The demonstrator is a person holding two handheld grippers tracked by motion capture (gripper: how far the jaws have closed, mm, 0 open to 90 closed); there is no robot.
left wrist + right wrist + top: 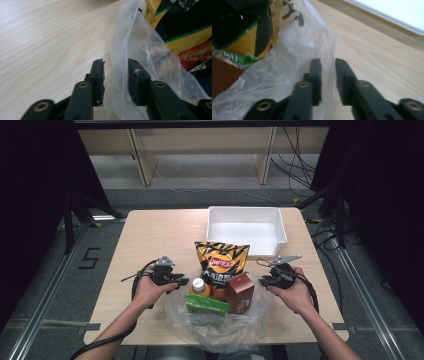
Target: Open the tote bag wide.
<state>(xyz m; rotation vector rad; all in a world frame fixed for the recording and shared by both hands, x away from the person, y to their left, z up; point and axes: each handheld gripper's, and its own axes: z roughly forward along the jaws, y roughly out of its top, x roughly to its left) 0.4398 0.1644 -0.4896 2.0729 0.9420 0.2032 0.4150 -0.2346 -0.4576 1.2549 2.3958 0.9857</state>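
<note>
A clear plastic bag (pixel 215 326) lies open at the table's near edge. It holds a yellow-black chip bag (pixel 221 260), an orange-capped bottle (pixel 199 285), a green packet (pixel 206 304) and a brown carton (pixel 241 292). My left gripper (pixel 182 281) is at the bag's left rim. In the left gripper view its jaws (pixel 115 63) stand apart, with the bag's film (pixel 130 50) running loose between them. My right gripper (pixel 262 280) is at the bag's right rim. Its jaws (pixel 327 62) are also parted, with the thin film (pixel 294 62) in the gap and the pads not pressing on it.
An empty white bin (pixel 247 215) stands at the back right of the wooden table (pixel 150 240). Bare tabletop stretches to the left of the bag. Beyond the table there are a wooden frame and loose cables on the floor.
</note>
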